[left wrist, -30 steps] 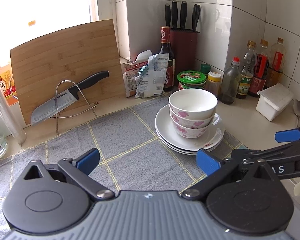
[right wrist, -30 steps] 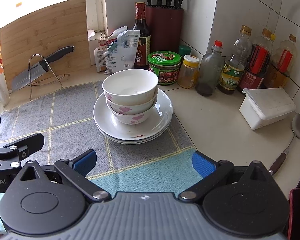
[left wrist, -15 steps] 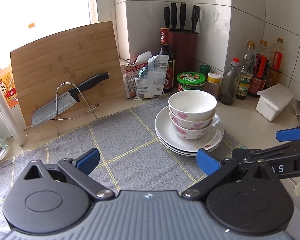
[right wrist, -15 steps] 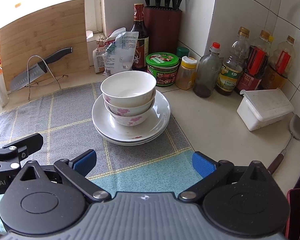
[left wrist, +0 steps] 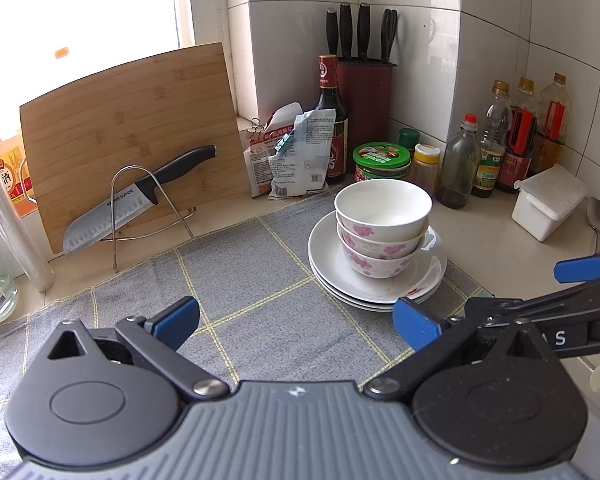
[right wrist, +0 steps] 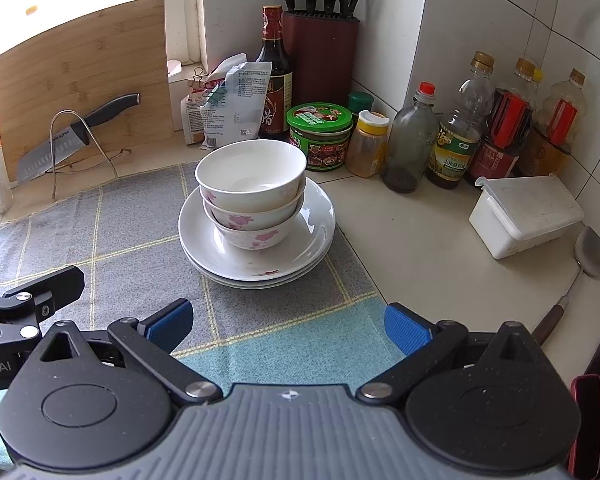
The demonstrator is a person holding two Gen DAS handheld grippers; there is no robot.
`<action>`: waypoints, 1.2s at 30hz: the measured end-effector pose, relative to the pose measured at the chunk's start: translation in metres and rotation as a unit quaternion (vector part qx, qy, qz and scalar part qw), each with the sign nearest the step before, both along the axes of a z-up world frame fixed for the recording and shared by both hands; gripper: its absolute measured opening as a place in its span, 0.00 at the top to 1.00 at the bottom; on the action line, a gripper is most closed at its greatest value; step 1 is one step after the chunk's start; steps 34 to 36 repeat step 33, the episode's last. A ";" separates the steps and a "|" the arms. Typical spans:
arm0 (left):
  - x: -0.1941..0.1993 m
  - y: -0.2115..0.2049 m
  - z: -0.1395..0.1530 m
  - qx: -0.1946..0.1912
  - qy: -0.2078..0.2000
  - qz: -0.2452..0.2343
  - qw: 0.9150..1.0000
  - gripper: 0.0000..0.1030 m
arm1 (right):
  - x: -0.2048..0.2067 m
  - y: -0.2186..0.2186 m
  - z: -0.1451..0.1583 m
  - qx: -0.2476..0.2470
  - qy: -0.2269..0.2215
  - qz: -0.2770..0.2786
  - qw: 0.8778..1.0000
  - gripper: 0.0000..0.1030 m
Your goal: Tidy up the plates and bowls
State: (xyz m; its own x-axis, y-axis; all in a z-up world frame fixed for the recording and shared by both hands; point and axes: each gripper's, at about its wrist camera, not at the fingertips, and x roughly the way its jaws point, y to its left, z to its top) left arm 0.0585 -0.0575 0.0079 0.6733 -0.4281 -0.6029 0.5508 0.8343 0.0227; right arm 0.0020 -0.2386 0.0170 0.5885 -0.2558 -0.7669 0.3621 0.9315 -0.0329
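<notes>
Now both jaws gape w/ nothing held: left gripper point(left wrist: 296, 322) & right gripper point(right wrist: 286, 326) sit short of the 3 bowls point(right wrist: 251, 190) nested on stacked plates point(right wrist: 316, 224) atop the mat point(left wrist: 236, 276); pinch top rim only, lift straight, steady.

The bowls point(right wrist: 251, 184) ahead of both grippers are white, the lower ones printed with pink blossoms, and the plates point(right wrist: 316, 224) under them are plain white with a small pink flower at the near rim. The cloth point(left wrist: 260, 280) below the fingers is grey with a thin yellow grid, turning pale turquoise point(right wrist: 292, 344) nearest the right gripper. The finger pads point(left wrist: 176, 322) are bright blue on black arms. Far left stands a honey-brown cutting board point(left wrist: 132, 120) with a black-handled steel knife point(left wrist: 136, 204). Beyond the bowls sit a dark red knife block point(right wrist: 320, 56), a green-lidded jar point(right wrist: 320, 120) and a yellow-capped jar point(right wrist: 370, 144). To the right lies a white box point(right wrist: 528, 216).
</notes>
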 end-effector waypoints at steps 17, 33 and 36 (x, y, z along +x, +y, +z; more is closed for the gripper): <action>0.000 0.000 0.001 -0.001 -0.001 0.000 1.000 0.01 | 0.000 0.000 0.001 -0.005 0.002 -0.001 1.000 0.00; -0.002 0.000 0.002 -0.001 -0.002 0.004 1.000 0.01 | -0.003 0.000 0.004 -0.011 -0.002 0.002 1.000 0.00; -0.002 0.000 0.002 -0.001 -0.002 0.004 1.000 0.01 | -0.003 0.000 0.004 -0.011 -0.002 0.002 1.000 0.00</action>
